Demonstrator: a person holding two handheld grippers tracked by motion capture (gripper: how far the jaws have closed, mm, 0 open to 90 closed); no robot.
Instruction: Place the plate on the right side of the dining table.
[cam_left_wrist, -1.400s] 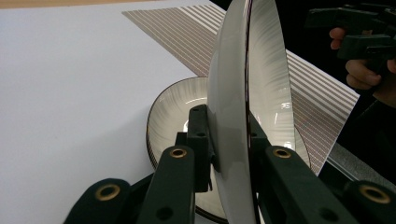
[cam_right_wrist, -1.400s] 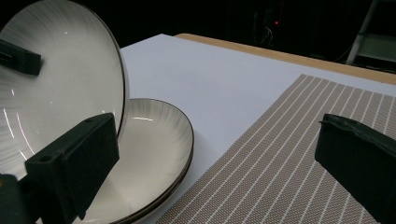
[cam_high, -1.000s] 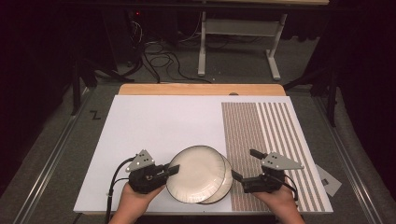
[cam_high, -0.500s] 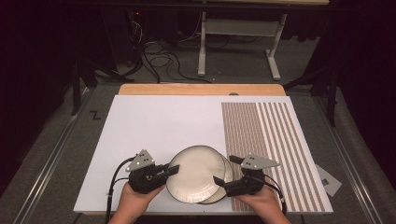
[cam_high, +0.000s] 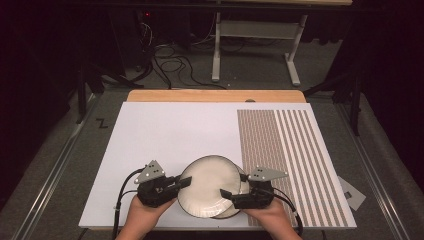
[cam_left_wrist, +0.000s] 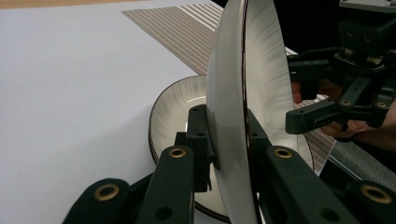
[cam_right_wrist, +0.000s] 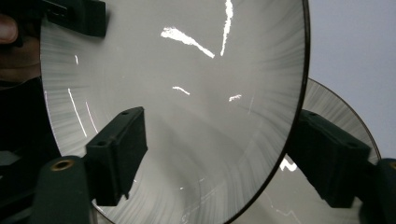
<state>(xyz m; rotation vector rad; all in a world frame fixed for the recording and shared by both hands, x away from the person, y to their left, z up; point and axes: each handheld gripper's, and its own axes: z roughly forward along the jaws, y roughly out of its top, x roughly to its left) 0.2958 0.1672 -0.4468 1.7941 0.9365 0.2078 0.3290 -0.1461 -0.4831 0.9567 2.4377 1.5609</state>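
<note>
A pale ribbed plate with a dark rim (cam_high: 209, 184) is lifted and tilted above a second matching plate (cam_high: 243, 189) that lies on the white board. My left gripper (cam_high: 183, 183) is shut on the upper plate's left rim; the left gripper view shows that plate (cam_left_wrist: 243, 88) edge-on, pinched between the jaws of the left gripper (cam_left_wrist: 227, 122), with the lower plate (cam_left_wrist: 170, 114) behind. My right gripper (cam_high: 228, 195) is open at the plate's right edge. In the right gripper view the upper plate (cam_right_wrist: 187, 93) has its rim between the spread jaws of the right gripper (cam_right_wrist: 219, 135).
The white board (cam_high: 165, 135) has a brown striped mat (cam_high: 290, 150) on its right side and a wooden strip (cam_high: 215, 96) along its far edge. Beyond the board stand a metal frame (cam_high: 255, 30) and loose cables (cam_high: 170, 55) on the floor.
My right gripper has moved left off the striped mat to the plate's right edge, and its jaws now straddle the rim. The left gripper kept hold of the plate.
</note>
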